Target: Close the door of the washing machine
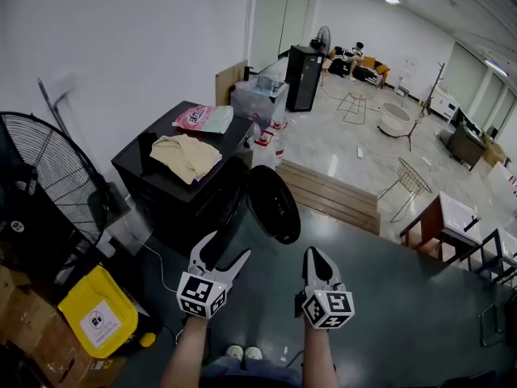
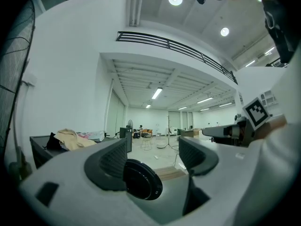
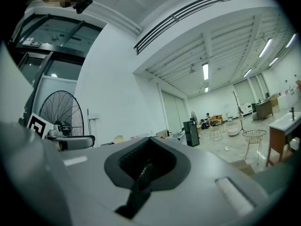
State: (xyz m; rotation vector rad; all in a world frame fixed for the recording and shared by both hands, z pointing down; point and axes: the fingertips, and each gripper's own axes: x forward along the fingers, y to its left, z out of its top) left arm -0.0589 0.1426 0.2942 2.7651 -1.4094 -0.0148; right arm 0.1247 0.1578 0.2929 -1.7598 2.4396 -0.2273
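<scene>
The washing machine's door (image 1: 273, 204) is hanging wide open, a round dark disc swung out from the front of the black washing machine (image 1: 182, 196). It is sitting ahead of the left gripper (image 1: 229, 247), and in the left gripper view it is showing low between the jaws (image 2: 140, 180), well apart from both pads.

The left gripper is standing released, jaws spread wide with nothing in them. The right gripper (image 1: 316, 257) is clenched on itself and carrying nothing (its own view shows the pads meeting (image 3: 146, 166)). Both are pointing level toward the machine.

I am judging this as the approach: nothing is touching the door yet. The next move is calling for a gripper to reach the door's outer face and press it round its arc until it is lying flush against the machine's front. Which edge is carrying the hinge is hard to tell from here, though it is probably the one nearer the machine.

The dark floor between the person and the door is giving open room. A wooden step (image 1: 331, 194) is lying just beyond the door, bottles (image 1: 271, 140) are standing by the machine's far corner, and a fan (image 1: 40, 192) and a yellow container (image 1: 98, 314) are crowding the left side. A beige cloth (image 1: 187, 155) is resting on top.
</scene>
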